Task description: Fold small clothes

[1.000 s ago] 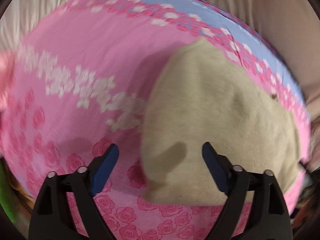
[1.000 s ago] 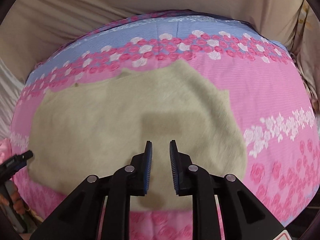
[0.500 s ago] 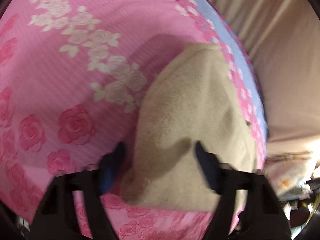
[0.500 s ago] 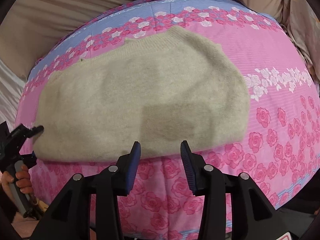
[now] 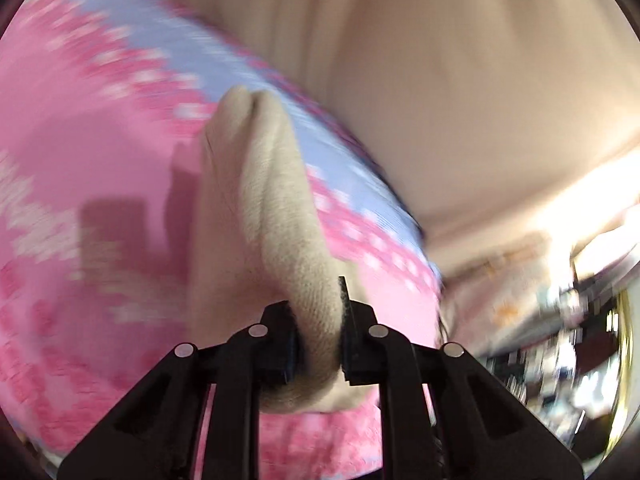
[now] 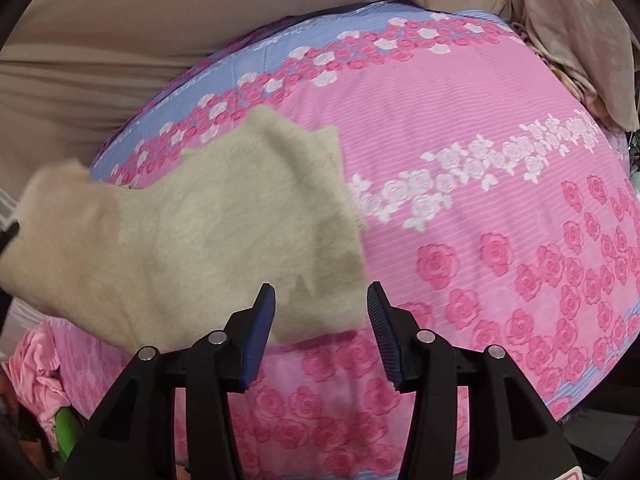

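A beige knitted garment [image 6: 192, 240] lies on a bed cover [image 6: 480, 160] printed with pink roses and a blue band. Its left end is lifted off the cover. In the left wrist view the garment [image 5: 272, 200] hangs in a long fold from my left gripper [image 5: 320, 320], whose jaws are closing with the pads pressed on the fabric. My right gripper [image 6: 322, 308] hovers over the garment's near right corner; its jaws are opening, with nothing gripped between them.
Beige cloth [image 6: 120, 40] hangs behind the bed. A crumpled pink garment [image 6: 36, 368] and a green item [image 6: 66, 436] sit at the bed's lower left. A pale draped cloth [image 6: 580, 40] is at the upper right. Blurred clutter [image 5: 560, 320] lies beyond the bed's edge.
My left gripper closed on the garment's end and raised it, bunching the fabric. My right gripper opened wider, and the garment now sits further left in its view.
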### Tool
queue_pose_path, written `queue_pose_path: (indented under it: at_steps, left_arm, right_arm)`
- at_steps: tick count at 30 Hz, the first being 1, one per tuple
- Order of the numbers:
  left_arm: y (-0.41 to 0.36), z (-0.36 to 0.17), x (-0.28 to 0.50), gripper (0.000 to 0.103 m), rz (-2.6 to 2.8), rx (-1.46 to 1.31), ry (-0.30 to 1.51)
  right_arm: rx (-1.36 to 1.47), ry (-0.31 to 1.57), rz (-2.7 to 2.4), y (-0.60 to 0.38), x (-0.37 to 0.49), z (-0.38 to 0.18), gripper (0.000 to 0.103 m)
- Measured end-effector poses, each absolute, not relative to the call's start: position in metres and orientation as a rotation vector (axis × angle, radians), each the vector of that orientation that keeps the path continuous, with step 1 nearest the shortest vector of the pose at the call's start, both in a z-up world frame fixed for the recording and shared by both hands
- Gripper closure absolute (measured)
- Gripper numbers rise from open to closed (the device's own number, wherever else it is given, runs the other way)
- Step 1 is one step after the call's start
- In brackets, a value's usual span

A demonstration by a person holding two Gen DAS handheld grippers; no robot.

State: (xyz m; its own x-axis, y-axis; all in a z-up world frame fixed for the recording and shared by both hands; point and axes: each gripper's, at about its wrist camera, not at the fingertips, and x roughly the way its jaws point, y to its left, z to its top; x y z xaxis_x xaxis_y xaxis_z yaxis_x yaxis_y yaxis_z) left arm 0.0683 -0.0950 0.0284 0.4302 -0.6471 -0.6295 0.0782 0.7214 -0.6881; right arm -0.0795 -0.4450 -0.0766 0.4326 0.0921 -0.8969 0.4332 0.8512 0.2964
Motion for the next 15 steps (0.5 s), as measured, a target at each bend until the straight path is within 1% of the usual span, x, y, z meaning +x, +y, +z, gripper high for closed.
queue_pose_path:
  at_steps: [2, 4, 5, 8, 10, 11, 12, 13, 14, 15]
  left_arm:
    - [-0.141, 0.033, 0.064, 0.089, -0.577, -0.565, 1.047]
    - [-0.185, 0.022, 0.057, 0.088, -0.622, -0.497, 1.089]
    - [-0.207, 0.011, 0.055, 0.088, -0.636, -0.465, 1.125]
    - [-0.259, -0.045, 0.049, 0.08, -0.621, -0.348, 1.266]
    - [-0.272, -0.069, 0.044, 0.069, -0.551, -0.293, 1.338]
    - [-0.27, -0.074, 0.04, 0.067, -0.506, -0.29, 1.354]
    - [-0.263, -0.072, 0.042, 0.062, -0.498, -0.315, 1.34]
    - [-0.256, -0.065, 0.04, 0.049, -0.493, -0.343, 1.313]
    - [-0.242, -0.052, 0.039, 0.043, -0.473, -0.38, 1.268]
    - [-0.23, -0.041, 0.036, 0.035, -0.466, -0.408, 1.229]
  right_arm:
    - [0.534, 1.103, -0.224, -0.454, -0.083, -0.074, 0.055]
    - [0.531, 1.094, -0.225, -0.464, -0.088, -0.073, 0.054]
    - [0.53, 1.09, -0.22, -0.469, -0.09, -0.073, 0.054]
    - [0.519, 1.091, -0.213, -0.48, -0.094, -0.072, 0.052]
    - [0.508, 1.095, -0.207, -0.484, -0.094, -0.072, 0.052]
    - [0.496, 1.095, -0.194, -0.484, -0.092, -0.069, 0.052]
    - [0.484, 1.09, -0.175, -0.483, -0.09, -0.066, 0.052]
    - [0.475, 1.08, -0.151, -0.48, -0.086, -0.06, 0.048]
    - [0.472, 1.067, -0.121, -0.477, -0.082, -0.055, 0.041]
    - [0.477, 1.058, -0.089, -0.474, -0.076, -0.051, 0.037]
